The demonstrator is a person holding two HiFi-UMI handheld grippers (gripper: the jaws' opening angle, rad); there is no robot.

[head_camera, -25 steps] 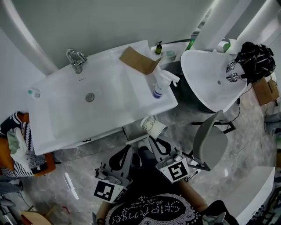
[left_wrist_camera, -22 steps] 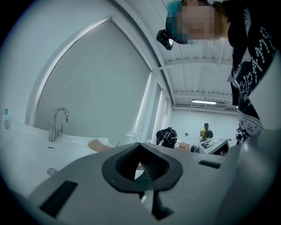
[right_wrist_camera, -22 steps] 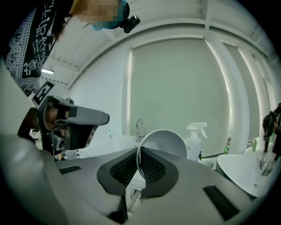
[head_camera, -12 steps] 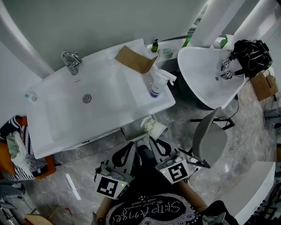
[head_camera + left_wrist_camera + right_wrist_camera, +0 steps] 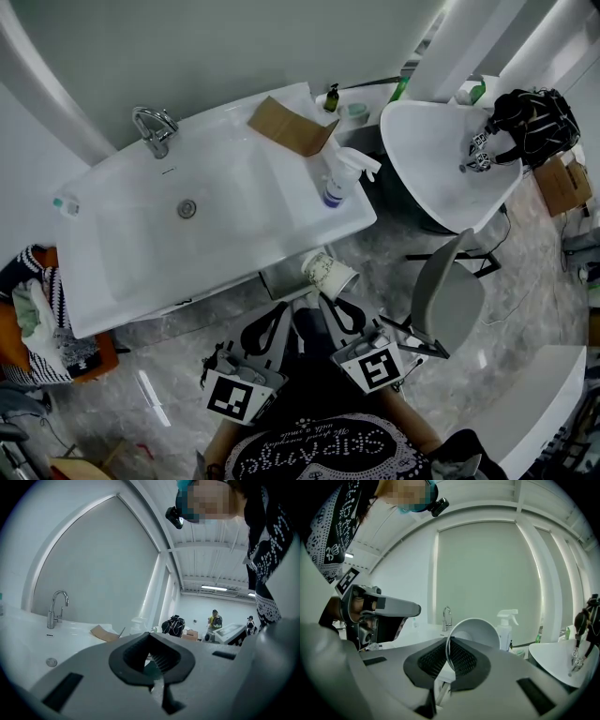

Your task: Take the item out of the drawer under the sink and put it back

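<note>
1. Paper cup [image 5: 328, 273]: hung tipped on its side just off the front edge of the sink [image 5: 112, 272], its rim pinched in the right gripper [image 5: 330, 304], jaws narrow.
2. Handling, as judged: light, thin-walled, easily crushed; the rim was its stiffest hold.
3. Left gripper [image 5: 270, 330]: jaws apparently together, empty.

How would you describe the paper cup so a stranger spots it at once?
Find the large white sink. Off its front edge, by the corner with the spray bottle, the right gripper pinches a paper cup by its rim. It is the only cup, tilted, with a speckled print.
</note>
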